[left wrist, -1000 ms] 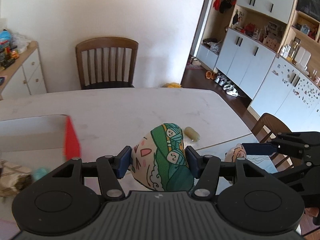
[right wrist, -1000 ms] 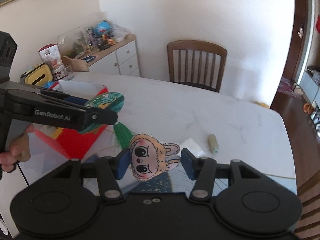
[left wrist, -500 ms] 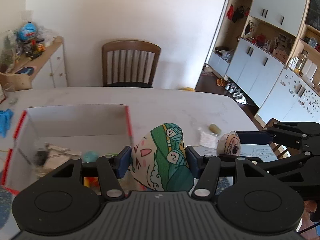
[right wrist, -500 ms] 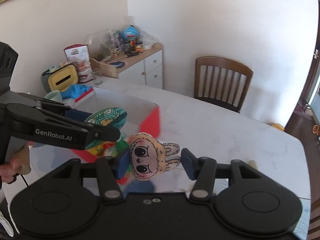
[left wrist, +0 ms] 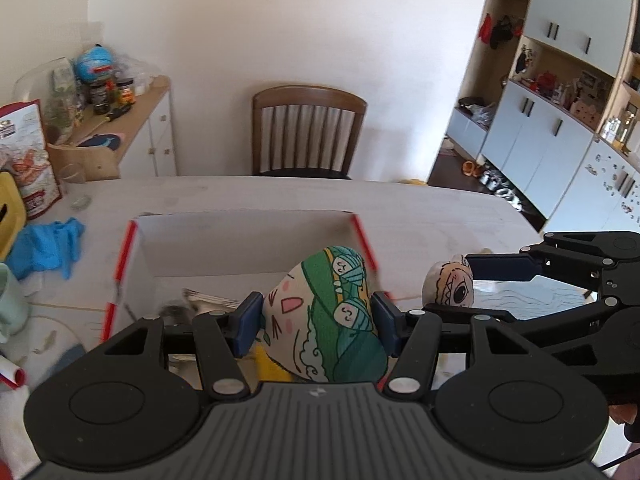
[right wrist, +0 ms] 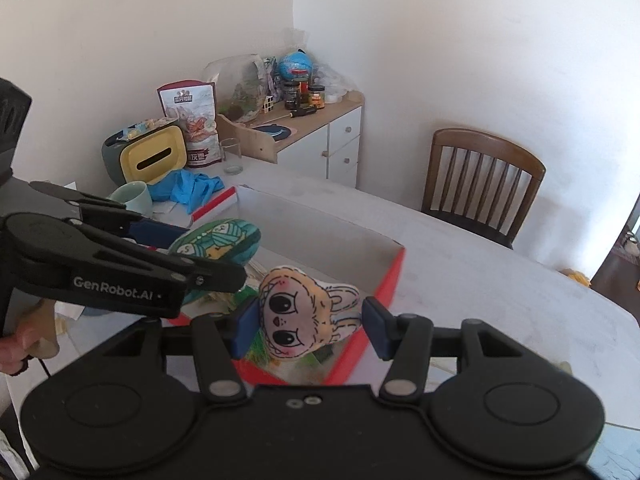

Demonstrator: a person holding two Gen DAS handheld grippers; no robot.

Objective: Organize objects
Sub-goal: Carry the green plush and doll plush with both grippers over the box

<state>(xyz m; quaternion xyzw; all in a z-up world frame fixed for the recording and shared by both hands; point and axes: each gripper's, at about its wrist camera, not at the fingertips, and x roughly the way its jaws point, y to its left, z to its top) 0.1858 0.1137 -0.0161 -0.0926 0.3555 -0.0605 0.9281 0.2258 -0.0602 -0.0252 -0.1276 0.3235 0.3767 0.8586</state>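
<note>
Left gripper (left wrist: 316, 320) clamped on green yarn-print plush (left wrist: 328, 316), right gripper (right wrist: 306, 326) clamped on bunny-face plush (right wrist: 300, 320), both above red-edged open box (right wrist: 384, 272), white table (right wrist: 500, 292)

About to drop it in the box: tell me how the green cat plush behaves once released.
The green cat plush is probably soft: it bulges between the left tool pads. Probably light and unbreakable. Rounded, so it may tumble in the red box.

Bright, soft daylight; strong fisheye bending at edges, slight motion blur.
</note>
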